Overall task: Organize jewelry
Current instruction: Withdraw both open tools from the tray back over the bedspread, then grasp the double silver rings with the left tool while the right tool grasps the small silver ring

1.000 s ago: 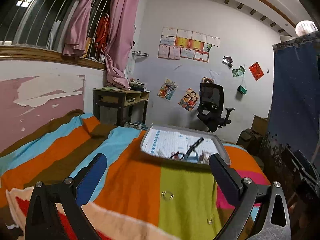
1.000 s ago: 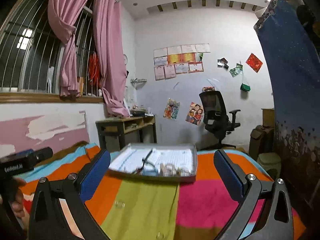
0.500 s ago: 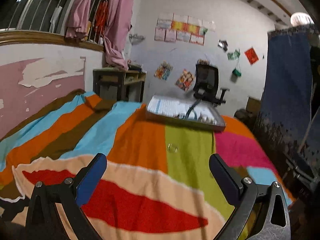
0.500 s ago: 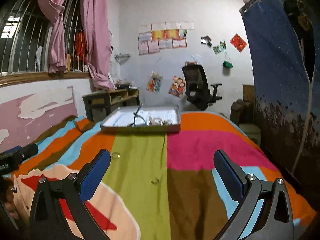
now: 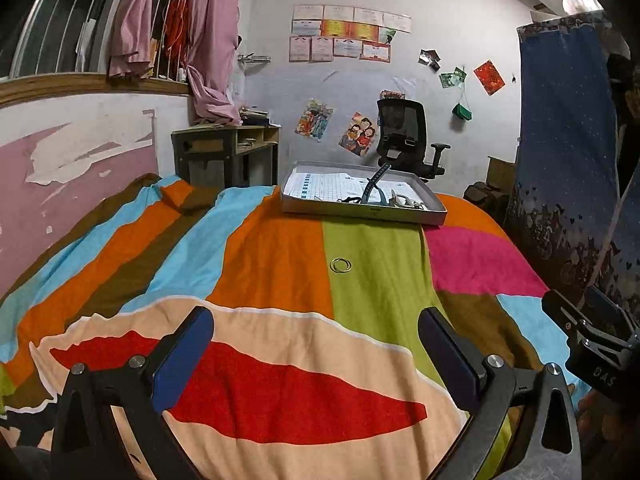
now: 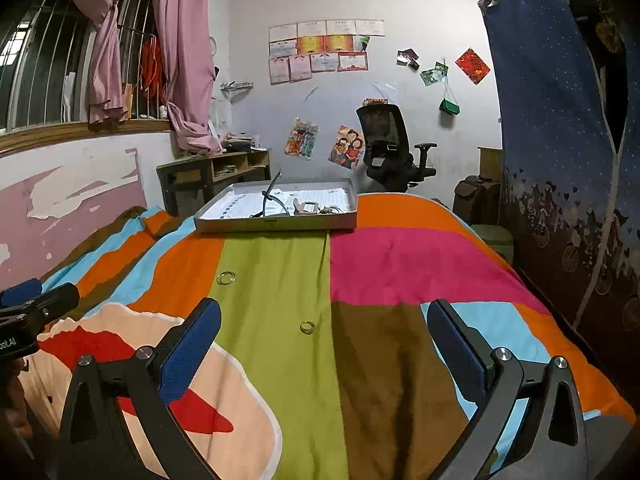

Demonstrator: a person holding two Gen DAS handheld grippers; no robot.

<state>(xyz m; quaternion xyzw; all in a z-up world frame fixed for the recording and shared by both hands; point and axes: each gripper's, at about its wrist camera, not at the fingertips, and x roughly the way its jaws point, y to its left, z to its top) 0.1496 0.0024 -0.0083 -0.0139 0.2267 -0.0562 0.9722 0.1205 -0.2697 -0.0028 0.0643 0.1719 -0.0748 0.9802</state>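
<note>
My left tongs (image 5: 312,344) hang level over the near end of the bed (image 5: 260,264), above the red and peach patch of the striped blanket, pointing toward the far wall. Their blue-padded fingers (image 5: 182,356) stand spread wide, with nothing between them. My right tongs (image 6: 324,344) sit at about the same height, just to the right, over the green and brown stripes, also aimed at the far wall, with fingers (image 6: 192,346) just as wide apart and holding nothing. Each wrist view catches the other tool at its edge: the right one at the right edge of the left view, the left one at the left edge of the right view, with a bit of a hand (image 6: 12,396) gripping it.

The jewelry is split between two places. A pair of thin gold hoops (image 5: 341,265) lies overlapped on the green stripe, close to the orange border, midway between my tongs and the tray. A single small ring (image 6: 307,326) lies nearer on the same green stripe, near the brown patch, just ahead of the right tongs and between their fingers in that view. At the far end of the bed rests a shallow grey tray (image 5: 362,211) lined with printed paper. Inside it are a dark watch strap (image 5: 376,182) standing up in a curve and a small cluster of pieces (image 6: 316,209) that I can't make out.
</note>
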